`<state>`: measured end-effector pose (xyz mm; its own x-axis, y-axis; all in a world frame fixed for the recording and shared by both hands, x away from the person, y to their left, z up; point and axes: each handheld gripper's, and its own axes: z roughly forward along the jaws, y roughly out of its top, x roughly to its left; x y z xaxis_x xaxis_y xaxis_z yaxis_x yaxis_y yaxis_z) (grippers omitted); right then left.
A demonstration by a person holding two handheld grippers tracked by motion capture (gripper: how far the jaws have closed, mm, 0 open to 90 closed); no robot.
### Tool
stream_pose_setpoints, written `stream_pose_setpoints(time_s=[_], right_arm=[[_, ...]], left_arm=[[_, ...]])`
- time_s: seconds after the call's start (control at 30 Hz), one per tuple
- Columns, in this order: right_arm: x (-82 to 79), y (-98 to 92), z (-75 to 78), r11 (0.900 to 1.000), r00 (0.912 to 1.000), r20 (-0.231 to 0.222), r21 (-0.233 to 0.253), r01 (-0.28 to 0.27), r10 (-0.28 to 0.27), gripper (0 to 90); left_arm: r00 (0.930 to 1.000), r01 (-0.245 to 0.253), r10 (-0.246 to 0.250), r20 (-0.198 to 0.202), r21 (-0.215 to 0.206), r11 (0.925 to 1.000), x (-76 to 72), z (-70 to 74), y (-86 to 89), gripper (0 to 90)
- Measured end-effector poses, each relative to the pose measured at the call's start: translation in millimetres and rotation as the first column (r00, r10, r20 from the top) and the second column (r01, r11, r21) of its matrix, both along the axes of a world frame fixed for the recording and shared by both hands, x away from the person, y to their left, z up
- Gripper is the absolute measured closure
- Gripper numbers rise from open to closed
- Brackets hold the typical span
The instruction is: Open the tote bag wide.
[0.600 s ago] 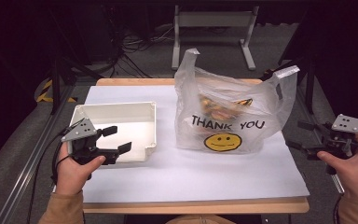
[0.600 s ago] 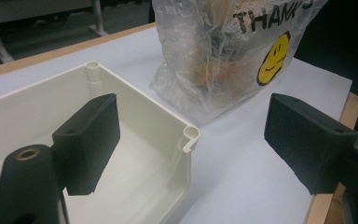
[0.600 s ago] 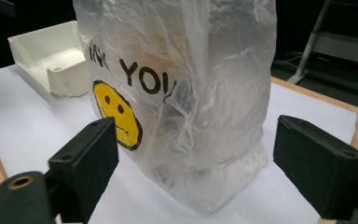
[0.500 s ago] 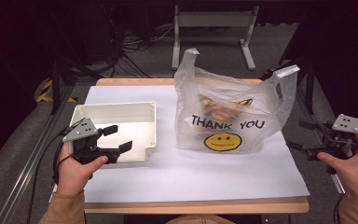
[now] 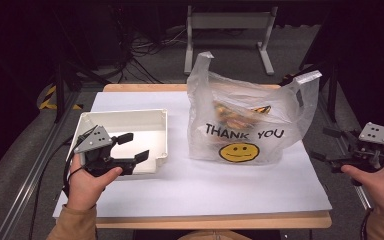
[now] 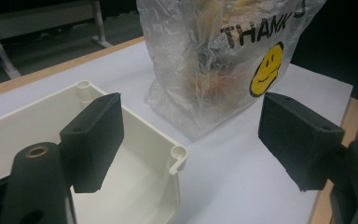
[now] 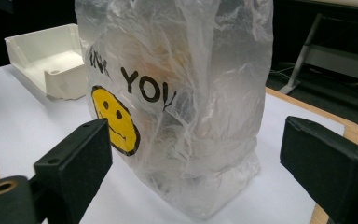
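A clear plastic bag (image 5: 245, 125) printed THANK YOU with a yellow smiley stands upright at the table's centre right, with brownish items inside. An empty white tray (image 5: 125, 114) lies to its left. My left gripper (image 5: 135, 146) is open over the tray's near right corner. In the left gripper view, the left gripper (image 6: 196, 140) frames the tray corner (image 6: 177, 154), and the bag (image 6: 205, 60) is beyond it. My right gripper (image 5: 323, 144) is open at the table's right edge, short of the bag. The right gripper view has the right gripper (image 7: 200, 163) facing the bag (image 7: 191, 93), with the tray (image 7: 51, 51) behind.
A white sheet (image 5: 205, 185) covers the wooden table. A metal stand (image 5: 227, 30) and cables lie on the floor beyond the far edge. A rail (image 5: 25, 170) runs along the table's left side.
My left gripper has edged slightly to the right over the tray. The right gripper, the bag and the tray hold their places.
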<state>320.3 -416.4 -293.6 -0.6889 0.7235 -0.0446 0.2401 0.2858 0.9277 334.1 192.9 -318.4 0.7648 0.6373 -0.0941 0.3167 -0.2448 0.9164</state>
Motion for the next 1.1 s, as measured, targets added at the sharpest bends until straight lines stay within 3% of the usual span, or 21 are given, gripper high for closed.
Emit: stream_pose_setpoints(time_s=[0.27, 0.6, 0.87, 1.1], right_arm=[[1.1, 4.4, 6.1, 1.000, 1.0000, 0.008, 0.001, 0.003, -0.003, 11.3], [10.8, 16.3, 18.9, 0.999, 0.9989, 0.035, -0.033, -0.030, 0.031, 13.5], [17.7, 17.5, 23.1, 0.999, 0.9980, 0.046, -0.005, -0.043, 0.043, 12.5], [23.2, 17.5, 22.2, 0.999, 0.9978, 0.052, 0.016, -0.042, 0.041, 12.5]], left_arm=[[1.0000, 0.002, -0.002, 0.008, 0.020, 0.9998, 4.8, 5.3, -15.7, 21.2], [0.9984, 0.053, -0.053, 0.018, 0.027, 0.9983, 21.6, 14.7, -48.2, 18.2], [0.9960, 0.086, -0.086, 0.024, 0.026, 0.9960, 32.8, 18.7, -71.8, 17.6], [0.9949, 0.095, -0.095, 0.032, 0.015, 0.9954, 43.0, 19.5, -82.3, 17.5]])
